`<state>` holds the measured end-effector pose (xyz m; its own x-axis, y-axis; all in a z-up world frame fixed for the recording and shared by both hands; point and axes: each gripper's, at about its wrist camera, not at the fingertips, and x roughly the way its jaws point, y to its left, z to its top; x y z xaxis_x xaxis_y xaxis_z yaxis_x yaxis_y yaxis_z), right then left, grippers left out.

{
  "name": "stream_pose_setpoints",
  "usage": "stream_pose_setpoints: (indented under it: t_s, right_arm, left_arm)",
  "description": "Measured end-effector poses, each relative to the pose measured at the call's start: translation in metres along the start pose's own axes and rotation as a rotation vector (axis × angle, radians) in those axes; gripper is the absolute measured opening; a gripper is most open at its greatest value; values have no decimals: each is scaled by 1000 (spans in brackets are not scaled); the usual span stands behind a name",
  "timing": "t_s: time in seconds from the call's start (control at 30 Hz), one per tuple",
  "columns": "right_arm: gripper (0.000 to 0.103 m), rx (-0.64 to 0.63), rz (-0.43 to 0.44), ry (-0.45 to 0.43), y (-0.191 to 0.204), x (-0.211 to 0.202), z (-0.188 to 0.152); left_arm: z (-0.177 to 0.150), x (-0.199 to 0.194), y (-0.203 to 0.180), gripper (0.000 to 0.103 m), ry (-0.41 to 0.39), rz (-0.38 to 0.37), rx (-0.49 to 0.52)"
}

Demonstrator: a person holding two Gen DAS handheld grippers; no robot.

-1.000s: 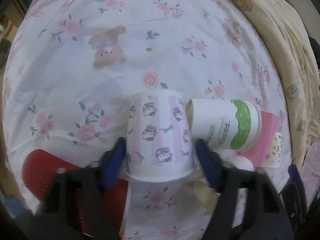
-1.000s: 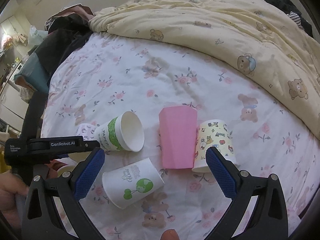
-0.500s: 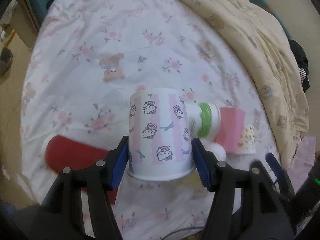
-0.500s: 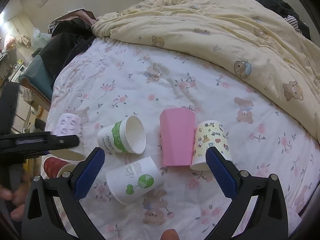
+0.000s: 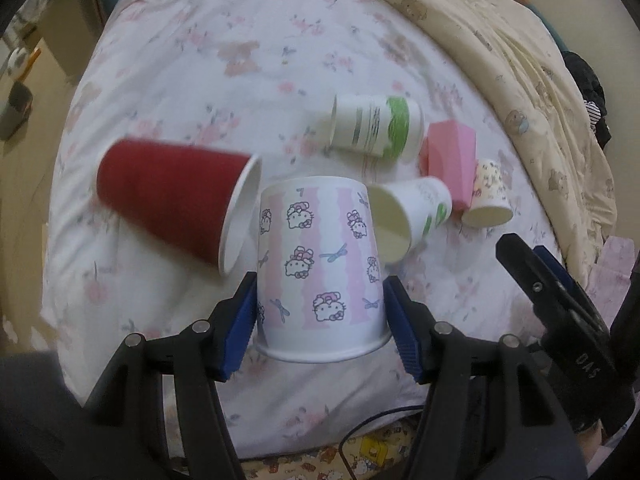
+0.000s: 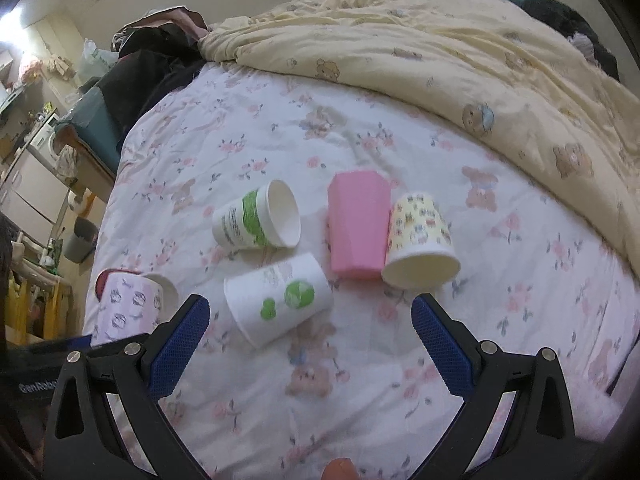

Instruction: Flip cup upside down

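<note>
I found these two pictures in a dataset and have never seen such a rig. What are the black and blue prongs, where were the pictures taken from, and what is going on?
A person holds a handheld two-finger gripper in each hand, each with a fisheye camera looking along its fingers. The left gripper is closed on a cat-print cup, lifted off the bed sheet. The right gripper is open and holds nothing. On the sheet lie a red cup, a green-band cup, a globe-print cup, a pink cup and a yellow patterned cup.
</note>
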<state>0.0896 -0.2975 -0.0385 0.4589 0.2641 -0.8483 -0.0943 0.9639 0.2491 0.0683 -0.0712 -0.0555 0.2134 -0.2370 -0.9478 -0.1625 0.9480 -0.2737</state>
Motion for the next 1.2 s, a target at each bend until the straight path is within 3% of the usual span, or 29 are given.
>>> stream_pose_setpoints:
  t_s: [0.4, 0.53, 0.83, 0.97, 1.2]
  right_arm:
    - [103, 7, 19, 22, 1, -6, -26]
    - [103, 14, 17, 20, 0, -6, -25]
    - [103, 37, 33, 32, -3, -3, -25]
    - [103, 36, 36, 33, -3, -3, -24]
    - [103, 39, 36, 27, -2, -4, -24]
  left_arm:
    - [-31, 40, 14, 59, 62, 67, -76]
    - [-33, 52, 21, 60, 105, 49, -102]
    - [-33, 59, 18, 63, 112, 73, -74]
    - [-33, 61, 11, 92, 119, 86, -52]
    - [-33, 40, 5, 93, 91, 69, -33]
